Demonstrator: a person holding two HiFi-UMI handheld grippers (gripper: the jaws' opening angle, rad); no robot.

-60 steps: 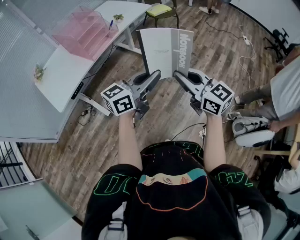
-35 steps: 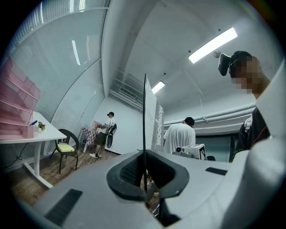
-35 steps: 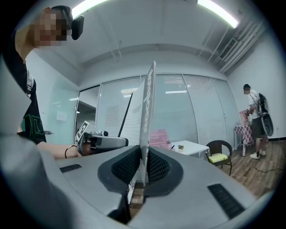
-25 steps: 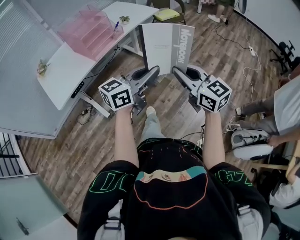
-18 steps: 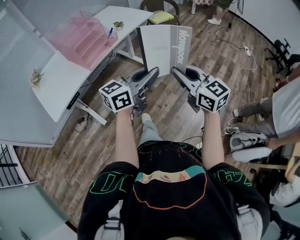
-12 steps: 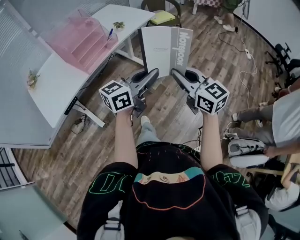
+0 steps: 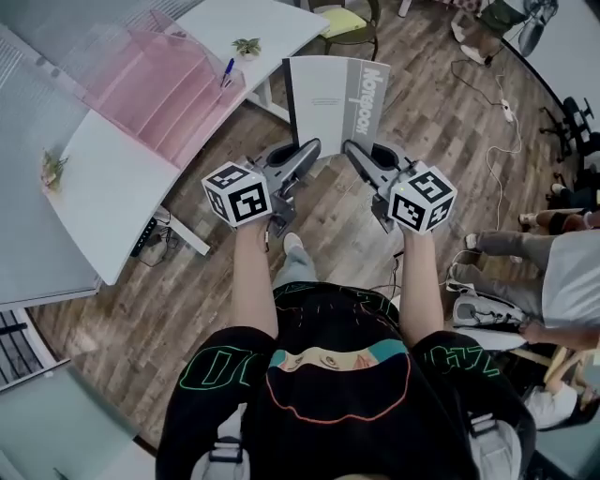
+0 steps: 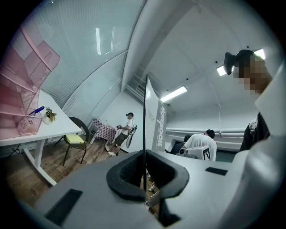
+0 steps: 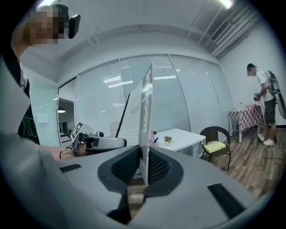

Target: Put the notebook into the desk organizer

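A grey and white notebook is held upright in the air above the wooden floor, its lower edge pinched from both sides. My left gripper is shut on its lower left corner, where the notebook shows edge-on between the pads. My right gripper is shut on the lower right corner, the notebook rising straight from its jaws. The pink mesh desk organizer stands on the white desk, up and to the left of the notebook. The organizer also shows at the left gripper view's left.
A small potted plant and a blue pen sit on the desk by the organizer. A dark chair with a yellow cushion stands beyond the notebook. Cables run across the floor, and people are at the right.
The desk and organizer have grown larger and come nearer in the head view as the person steps toward them. The notebook stays held between both grippers.
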